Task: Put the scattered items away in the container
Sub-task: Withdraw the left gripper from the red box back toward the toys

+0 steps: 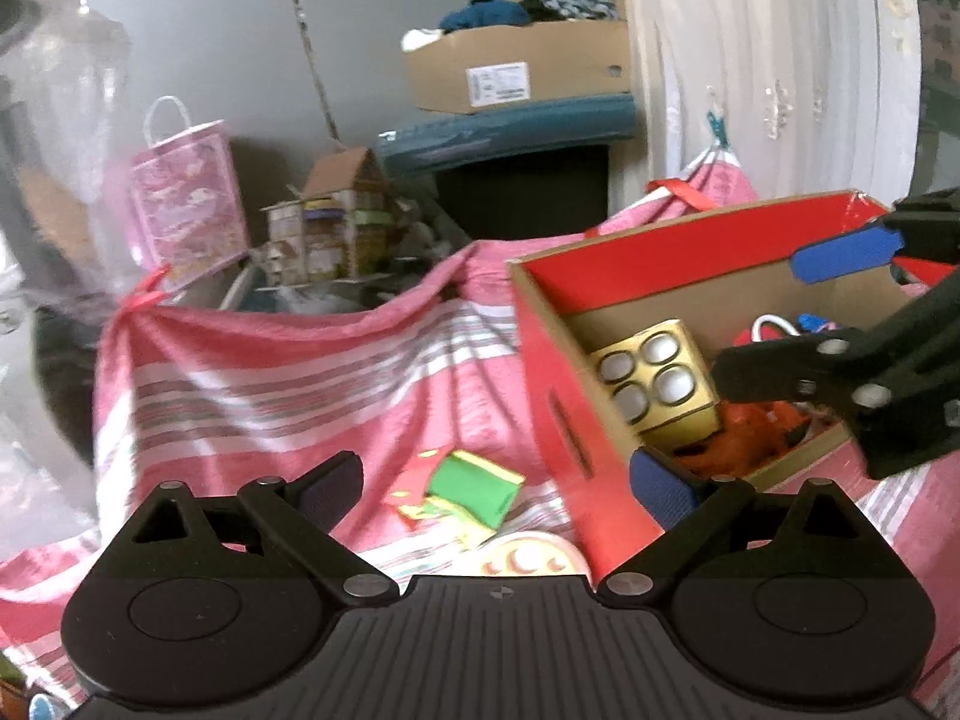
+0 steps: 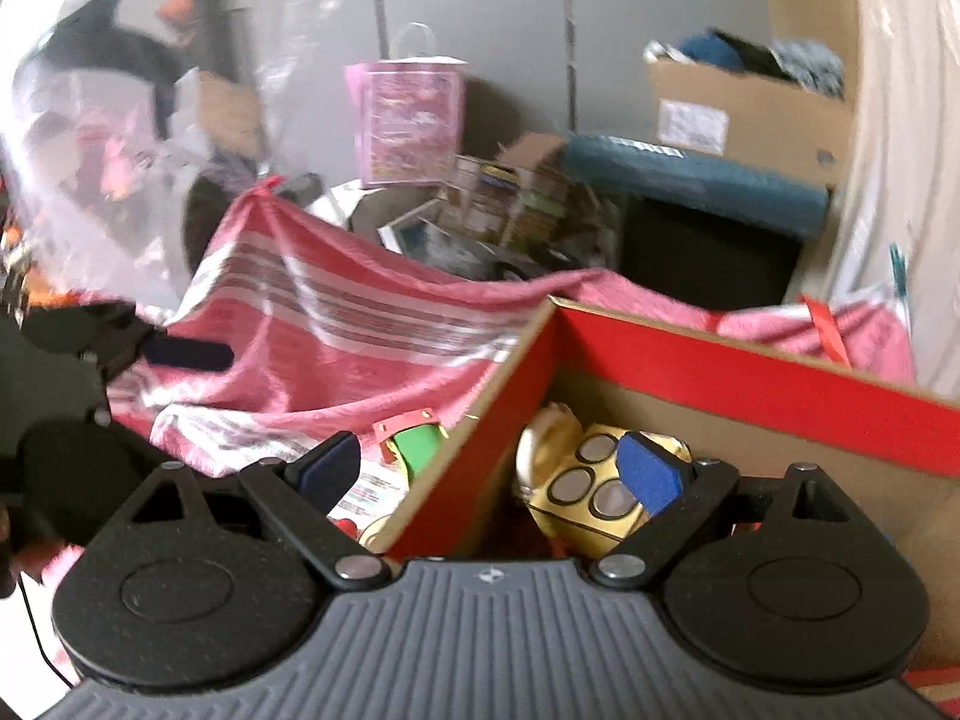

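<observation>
A red cardboard box (image 1: 558,384) stands on the pink striped cloth (image 1: 288,396). Inside it lie a gold box with round windows (image 1: 657,381) and orange and red items (image 1: 756,432). A green and red packet (image 1: 471,492) lies on the cloth left of the box, with a round pink item (image 1: 528,558) just below it. My left gripper (image 1: 498,480) is open and empty above the packet. My right gripper (image 2: 492,468) is open and empty, straddling the box corner (image 2: 540,330), over the gold box (image 2: 594,492). It also shows in the left wrist view (image 1: 798,312).
Behind the cloth stand a pink gift bag (image 1: 186,204), a model house (image 1: 342,210) and a dark cabinet (image 1: 522,180) with a brown carton of clothes (image 1: 516,66) on top. A white curtain (image 1: 750,60) hangs at the right. Clear plastic (image 2: 90,120) bulges at the left.
</observation>
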Demonstrator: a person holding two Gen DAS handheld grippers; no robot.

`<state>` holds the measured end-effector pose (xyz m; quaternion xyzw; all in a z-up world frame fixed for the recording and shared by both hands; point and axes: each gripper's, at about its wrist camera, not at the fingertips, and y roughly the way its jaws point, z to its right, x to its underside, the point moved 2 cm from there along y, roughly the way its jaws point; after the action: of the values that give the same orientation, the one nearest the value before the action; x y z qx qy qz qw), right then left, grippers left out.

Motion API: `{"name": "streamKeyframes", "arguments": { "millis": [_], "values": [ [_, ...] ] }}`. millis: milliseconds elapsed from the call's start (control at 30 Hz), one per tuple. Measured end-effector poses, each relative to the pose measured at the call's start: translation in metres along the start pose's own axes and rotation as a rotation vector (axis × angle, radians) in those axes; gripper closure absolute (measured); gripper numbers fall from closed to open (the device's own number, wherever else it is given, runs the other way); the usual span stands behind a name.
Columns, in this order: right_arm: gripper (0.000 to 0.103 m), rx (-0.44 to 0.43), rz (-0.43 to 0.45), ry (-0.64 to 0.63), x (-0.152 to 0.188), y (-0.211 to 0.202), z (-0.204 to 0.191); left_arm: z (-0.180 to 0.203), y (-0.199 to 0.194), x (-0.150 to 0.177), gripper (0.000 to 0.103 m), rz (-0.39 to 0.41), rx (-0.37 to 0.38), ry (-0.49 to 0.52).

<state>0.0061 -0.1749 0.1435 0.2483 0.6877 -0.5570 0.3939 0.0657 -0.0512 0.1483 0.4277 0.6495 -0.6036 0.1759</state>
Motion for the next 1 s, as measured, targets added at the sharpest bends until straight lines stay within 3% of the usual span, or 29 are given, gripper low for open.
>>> {"name": "streamKeyframes", "arguments": {
  "millis": [233,433,600,667,733,1000],
  "values": [
    [0.011,-0.110,0.004,-0.095,0.023,-0.021,-0.043,-0.033,-0.003,0.048,0.002,-0.074,-0.021,-0.021],
    [0.017,-0.172,-0.032,-0.163,0.055,-0.022,-0.073,-0.037,0.016,0.096,0.002,-0.156,-0.007,-0.004],
    [0.027,-0.142,-0.161,-0.134,0.102,0.011,-0.075,-0.019,0.043,0.136,0.007,-0.255,0.037,0.041],
    [0.042,-0.111,-0.236,-0.100,0.121,0.030,-0.068,-0.010,0.051,0.149,0.012,-0.281,0.065,0.056],
    [0.047,-0.087,-0.308,-0.046,0.143,0.048,-0.059,0.000,0.062,0.161,0.017,-0.315,0.091,0.064],
    [0.049,0.022,-0.447,0.100,0.200,0.088,-0.030,0.027,0.099,0.185,0.042,-0.423,0.210,0.010]
  ]
}}
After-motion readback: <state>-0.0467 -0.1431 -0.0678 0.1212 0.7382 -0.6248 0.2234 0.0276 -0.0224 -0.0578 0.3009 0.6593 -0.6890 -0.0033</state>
